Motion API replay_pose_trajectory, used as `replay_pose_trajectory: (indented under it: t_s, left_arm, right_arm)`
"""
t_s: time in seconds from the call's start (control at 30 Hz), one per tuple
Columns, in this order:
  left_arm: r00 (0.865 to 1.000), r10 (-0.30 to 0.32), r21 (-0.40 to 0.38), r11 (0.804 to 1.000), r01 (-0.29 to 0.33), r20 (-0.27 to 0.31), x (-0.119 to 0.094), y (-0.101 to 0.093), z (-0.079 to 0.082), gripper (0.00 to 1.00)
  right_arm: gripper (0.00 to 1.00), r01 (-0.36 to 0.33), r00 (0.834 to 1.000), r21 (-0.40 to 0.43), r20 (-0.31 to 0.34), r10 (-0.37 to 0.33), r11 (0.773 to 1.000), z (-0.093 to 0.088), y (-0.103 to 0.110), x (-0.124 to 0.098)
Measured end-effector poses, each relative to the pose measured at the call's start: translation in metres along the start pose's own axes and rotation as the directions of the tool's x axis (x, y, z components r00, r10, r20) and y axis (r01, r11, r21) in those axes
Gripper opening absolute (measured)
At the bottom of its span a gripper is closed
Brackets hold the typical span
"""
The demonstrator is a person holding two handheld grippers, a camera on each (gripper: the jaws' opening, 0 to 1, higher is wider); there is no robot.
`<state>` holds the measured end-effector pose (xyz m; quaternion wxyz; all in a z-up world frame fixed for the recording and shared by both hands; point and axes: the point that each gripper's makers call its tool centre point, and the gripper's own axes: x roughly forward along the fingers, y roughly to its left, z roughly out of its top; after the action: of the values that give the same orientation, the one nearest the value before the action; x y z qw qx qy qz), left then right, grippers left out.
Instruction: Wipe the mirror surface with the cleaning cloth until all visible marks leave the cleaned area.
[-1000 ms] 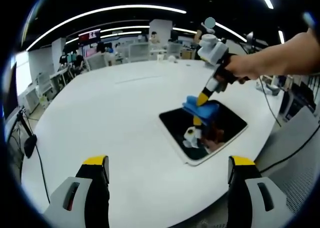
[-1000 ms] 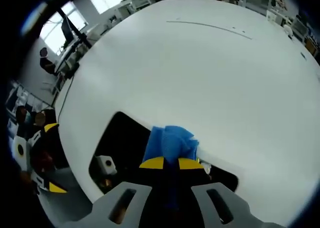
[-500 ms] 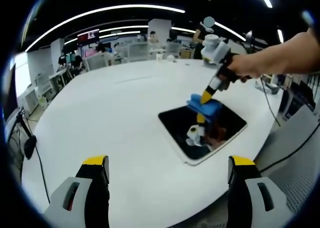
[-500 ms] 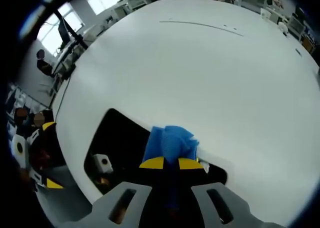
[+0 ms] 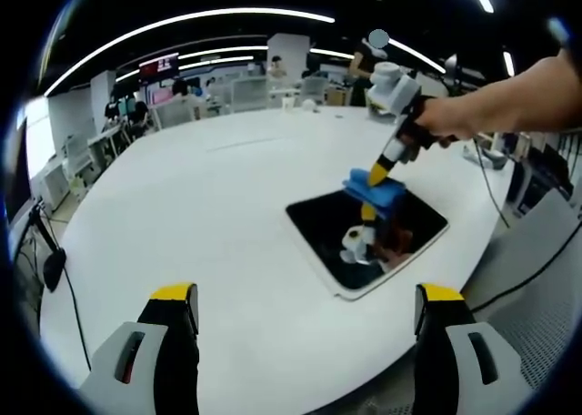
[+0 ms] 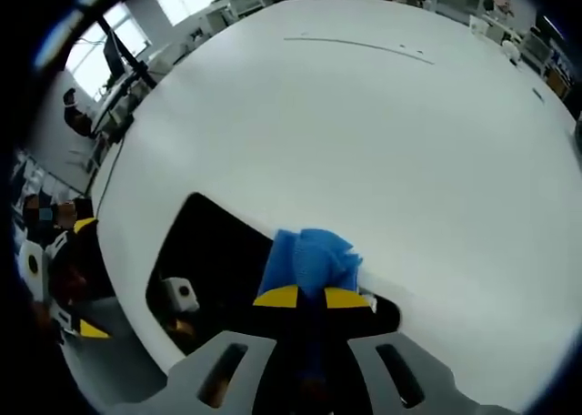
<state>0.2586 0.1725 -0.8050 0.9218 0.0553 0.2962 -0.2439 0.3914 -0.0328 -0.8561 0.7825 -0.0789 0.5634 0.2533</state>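
Blue cleaning cloth [image 6: 311, 261] pinched in right tongs [image 6: 311, 297], pressed on mirror [image 5: 338, 236] on white worktop [image 5: 209, 206]; left tongs [image 5: 306, 310] spread, held clear.

Open-plan office, desks [image 5: 245, 92], ceiling strip lights [image 5: 191, 19]

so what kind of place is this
Most likely an open-plan office or lab: a large white round table, long ceiling light strips, and rows of desks with monitors behind it. A mirror lies on the table.
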Motion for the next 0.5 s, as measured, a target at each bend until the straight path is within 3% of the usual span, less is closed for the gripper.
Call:
replay_pose_trajectory:
  t_s: [0.5]
  left_arm:
    - [1.0,0.007,-0.001,1.0,-0.007,0.004,0.001,0.001,0.001,0.99]
  right_arm:
    - [0.02,0.017,1.0,-0.021,-0.003,-0.017,1.0,-0.015,0.008,-0.003]
